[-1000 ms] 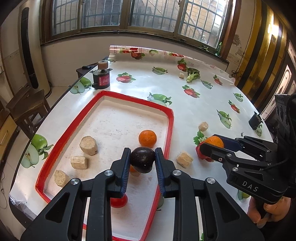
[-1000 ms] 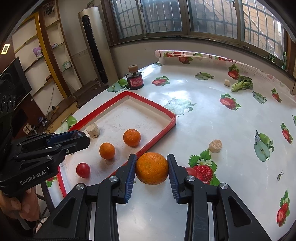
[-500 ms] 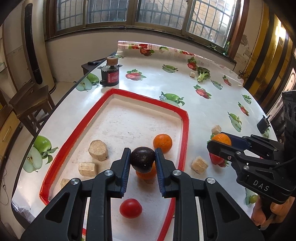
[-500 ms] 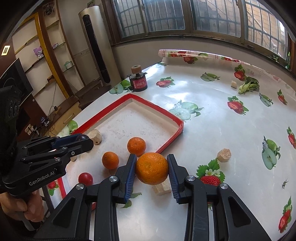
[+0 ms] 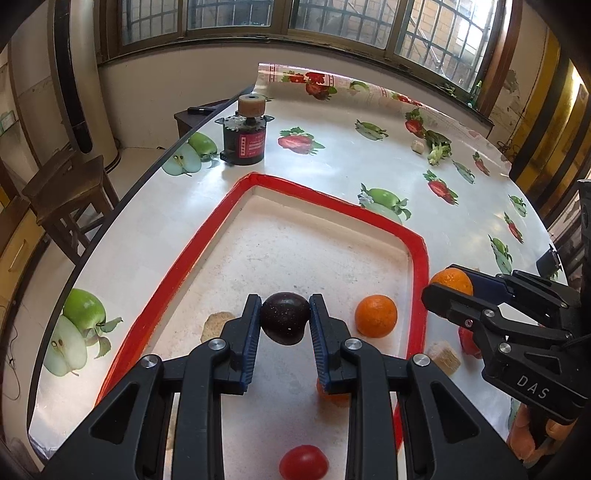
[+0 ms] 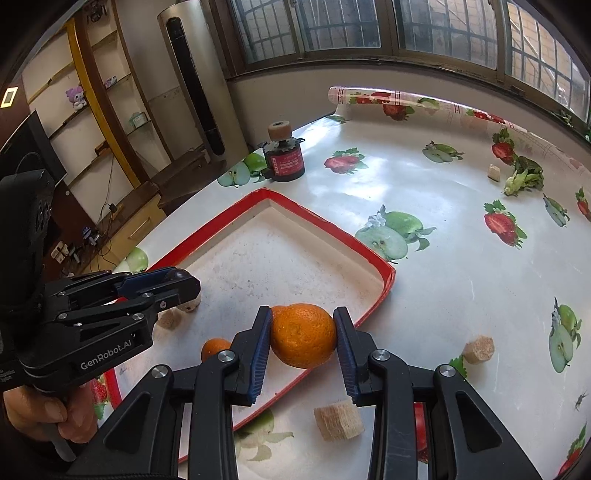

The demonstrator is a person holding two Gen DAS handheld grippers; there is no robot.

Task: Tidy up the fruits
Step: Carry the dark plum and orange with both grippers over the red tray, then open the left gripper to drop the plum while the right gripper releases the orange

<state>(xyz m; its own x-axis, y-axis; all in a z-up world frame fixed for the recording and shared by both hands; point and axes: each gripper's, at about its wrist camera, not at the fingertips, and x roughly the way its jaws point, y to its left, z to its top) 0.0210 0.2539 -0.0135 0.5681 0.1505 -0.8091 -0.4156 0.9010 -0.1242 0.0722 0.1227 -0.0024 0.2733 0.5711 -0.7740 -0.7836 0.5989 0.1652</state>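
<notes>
Black-framed with blue pads, your left gripper (image 5: 285,323) tilts steeply down over the red-rimmed tray (image 5: 416,243), its fingers (image 5: 251,328) clamped on a dark plum (image 5: 285,322) held above the tray's white floor. Your right gripper (image 6: 303,336) slopes down at much the same angle, its fingers (image 6: 263,345) pressed against both sides of a large orange (image 6: 303,335) that hangs over the tray's near right rim. Your hand (image 6: 40,413) shows at the lower left of the right wrist view, wrapped round the left gripper's handle.

Closest in the tray, under your left gripper, lies a red tomato (image 5: 303,461); a little further in sits a small orange (image 5: 376,316), and another orange (image 5: 332,395) is half hidden behind a finger. A pale cork-like chunk (image 5: 218,325) rests on the tray's left part. Just outside the rim, on the surface (image 6: 443,295), sit two more such blocks (image 6: 338,421).

Beyond the tray, the glossy cloth printed with apples and strawberries runs on to a small black and red motor (image 5: 244,142) near the far left edge, and a green leafy sprig (image 6: 524,179) far right. Past that stand a wooden stool (image 5: 66,192), a tall floor air conditioner (image 6: 195,81), shelves (image 6: 92,110) and barred windows (image 5: 332,18).
</notes>
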